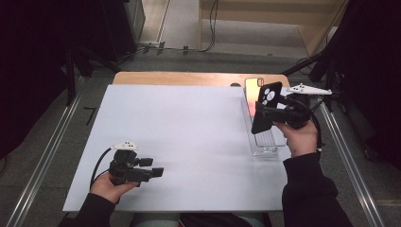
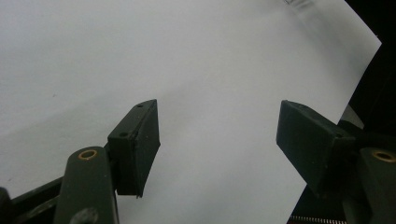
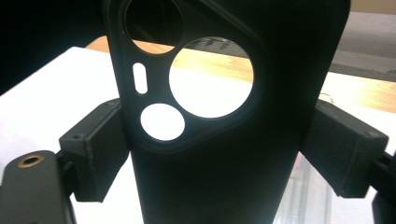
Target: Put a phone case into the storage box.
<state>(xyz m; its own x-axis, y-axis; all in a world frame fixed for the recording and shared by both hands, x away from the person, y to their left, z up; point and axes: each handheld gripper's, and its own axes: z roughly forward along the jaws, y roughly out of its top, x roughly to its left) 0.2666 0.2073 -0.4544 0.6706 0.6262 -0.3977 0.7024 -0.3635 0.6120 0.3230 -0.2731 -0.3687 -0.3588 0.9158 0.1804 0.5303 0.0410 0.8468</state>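
Observation:
A black phone case [image 1: 265, 106] with round camera cut-outs stands upright between the jaws of my right gripper [image 1: 263, 114], lifted over the right side of the white board. In the right gripper view the case [image 3: 224, 163] is clamped by its two side edges, and the right gripper [image 3: 219, 149] is shut on it. Just behind the case a glossy phone [image 1: 251, 97] leans in a clear plastic rack [image 1: 265, 142]. My left gripper [image 1: 152, 167] rests low near the board's front left. Its jaws [image 2: 219, 144] stand wide apart over bare white surface.
The white board [image 1: 179, 132] covers most of a wooden table [image 1: 189, 78]. Metal rails run along both sides on the floor. Dark stands and cables sit at the far left and right. The clear rack [image 3: 299, 200] lies below the held case.

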